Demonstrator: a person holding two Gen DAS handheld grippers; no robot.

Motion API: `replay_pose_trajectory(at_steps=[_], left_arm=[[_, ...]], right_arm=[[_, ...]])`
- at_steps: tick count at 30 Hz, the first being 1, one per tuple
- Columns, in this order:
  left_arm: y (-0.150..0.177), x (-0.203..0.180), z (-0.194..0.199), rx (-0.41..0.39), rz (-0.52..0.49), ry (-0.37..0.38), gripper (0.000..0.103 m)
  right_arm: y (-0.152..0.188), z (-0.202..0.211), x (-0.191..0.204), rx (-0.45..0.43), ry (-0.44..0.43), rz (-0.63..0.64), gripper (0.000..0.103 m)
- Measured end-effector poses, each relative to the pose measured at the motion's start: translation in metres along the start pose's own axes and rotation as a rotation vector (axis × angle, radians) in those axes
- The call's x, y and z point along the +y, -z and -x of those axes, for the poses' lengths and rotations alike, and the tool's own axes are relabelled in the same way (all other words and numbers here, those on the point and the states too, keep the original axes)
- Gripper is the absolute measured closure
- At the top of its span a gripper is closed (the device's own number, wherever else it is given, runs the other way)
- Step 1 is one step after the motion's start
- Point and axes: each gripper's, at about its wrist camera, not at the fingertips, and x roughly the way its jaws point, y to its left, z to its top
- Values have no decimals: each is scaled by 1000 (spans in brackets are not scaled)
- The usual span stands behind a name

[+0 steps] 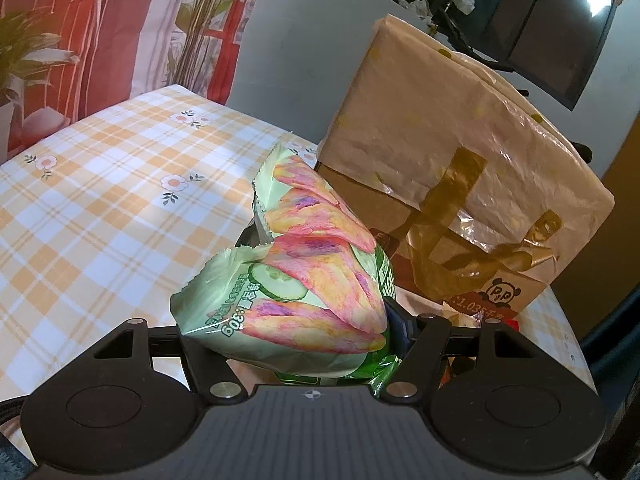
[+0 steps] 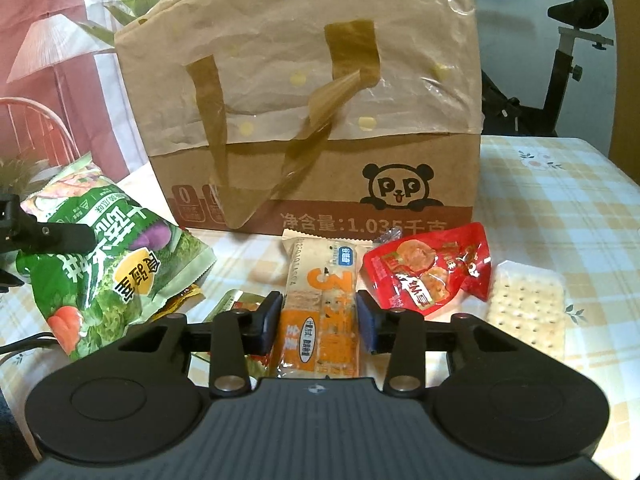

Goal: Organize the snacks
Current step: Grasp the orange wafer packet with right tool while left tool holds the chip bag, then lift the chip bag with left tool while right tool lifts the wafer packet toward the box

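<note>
My left gripper (image 1: 296,320) is shut on a green chip bag (image 1: 304,280) printed with pink chips and cucumber slices, and holds it tilted above the checked tablecloth (image 1: 100,220). The right wrist view shows the same green chip bag (image 2: 120,256) at the left, with a black finger clamped on it. My right gripper (image 2: 319,320) has its blue pads (image 2: 268,316) against both sides of an orange-and-white snack packet (image 2: 320,300), which lies lengthwise on the table. A brown paper-wrapped panda box (image 2: 320,120) stands just behind the snacks.
A red snack pouch (image 2: 432,268) and a clear pack of crackers (image 2: 524,312) lie right of the orange packet. Small packets (image 2: 232,300) peek out under the green bag. The panda box (image 1: 460,160) rises close on the left gripper's right. An exercise bike (image 2: 568,40) stands behind the table.
</note>
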Motion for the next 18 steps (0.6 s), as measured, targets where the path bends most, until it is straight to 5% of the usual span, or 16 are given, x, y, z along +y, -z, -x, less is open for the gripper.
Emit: replay_pose_trajectory(at_steps=[11,18], left_arm=[[-4,-1,9,5,-9,4,33],[-10,-1,38,-66,-2,-1,33]], right_arm=[[-1,1,-2,3,-29,4,62],[4,24,-7,-40,-13,-19,62]])
